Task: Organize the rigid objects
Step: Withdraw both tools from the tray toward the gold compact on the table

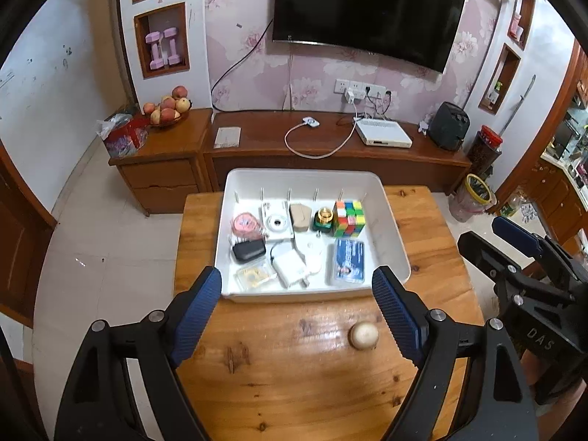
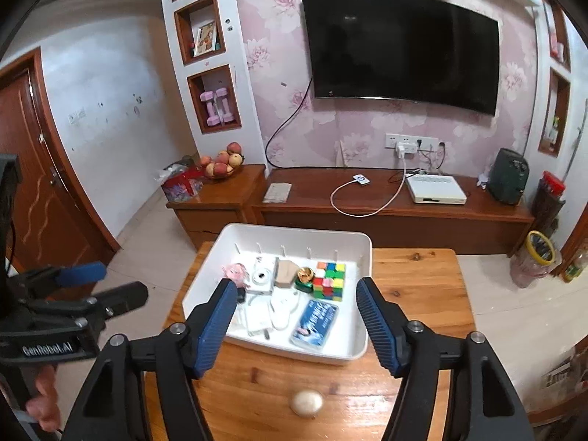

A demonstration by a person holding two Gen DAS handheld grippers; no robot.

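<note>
Two hand-held grippers hover above a knotty pine table, both with their blue ribbed jaws spread wide and nothing between them. The left gripper and the right gripper both face a white plastic bin at the table's far end, already stocked in rows: a multicoloured puzzle cube, a small green bottle with a gold cap, a white compact camera, a black pouch and a blue-printed clear case, among others.

One item lies outside: a smooth, cream, egg-shaped object, alone on the bare wood just in front of the bin's near wall and nearer the right gripper.

It appears to be the last piece to put away, and the riskiest. Its rounded, glossy form could squirt sideways if the pads close off-centre, and it could then roll across the polished surface toward the table edge. A low approach could also nudge it before contact. Inside the bin, free space looks tight, so a careless drop might knock the upright bottle or cube.
</note>
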